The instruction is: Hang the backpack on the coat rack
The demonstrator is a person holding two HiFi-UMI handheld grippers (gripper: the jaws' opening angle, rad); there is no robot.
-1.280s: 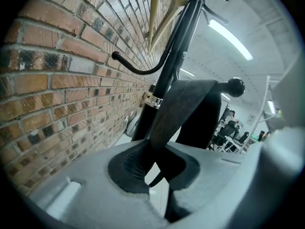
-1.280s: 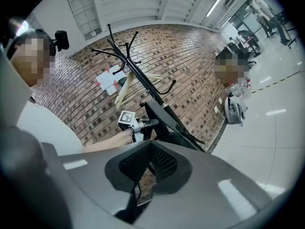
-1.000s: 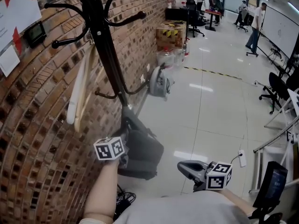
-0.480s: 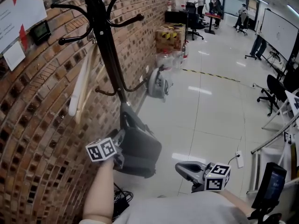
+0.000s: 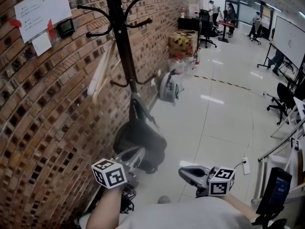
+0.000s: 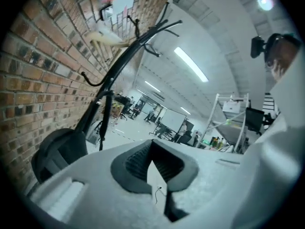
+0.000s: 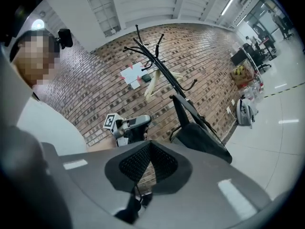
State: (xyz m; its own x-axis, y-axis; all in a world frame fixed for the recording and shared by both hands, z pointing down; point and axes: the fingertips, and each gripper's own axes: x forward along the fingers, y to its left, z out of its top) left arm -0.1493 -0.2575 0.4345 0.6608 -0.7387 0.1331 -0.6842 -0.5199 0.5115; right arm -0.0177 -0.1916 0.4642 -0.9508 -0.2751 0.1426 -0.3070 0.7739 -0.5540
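The black backpack [image 5: 138,137] hangs against the brick wall, its top strap running up to a lower hook of the black coat rack [image 5: 121,37]. Both also show in the left gripper view, the backpack [image 6: 57,151] below the rack [image 6: 119,66], and in the right gripper view, backpack [image 7: 202,140] and rack [image 7: 162,68]. My left gripper [image 5: 139,151] is just in front of the backpack's lower edge, apart from it; its jaws have just been closing with nothing between them and are shut. My right gripper [image 5: 184,172] is further right over the floor, shut and empty.
A pale wooden hanger [image 5: 101,75] hangs on the rack. Papers [image 5: 43,11] are taped to the brick wall. A grey bag [image 5: 167,86], bottles and cardboard boxes [image 5: 183,39] stand along the wall beyond. Office chairs [image 5: 286,92] and a power strip [image 5: 246,162] lie to the right.
My left gripper has let go of the backpack and drawn back toward me. The backpack now hangs higher from the rack. The right gripper has shifted little.
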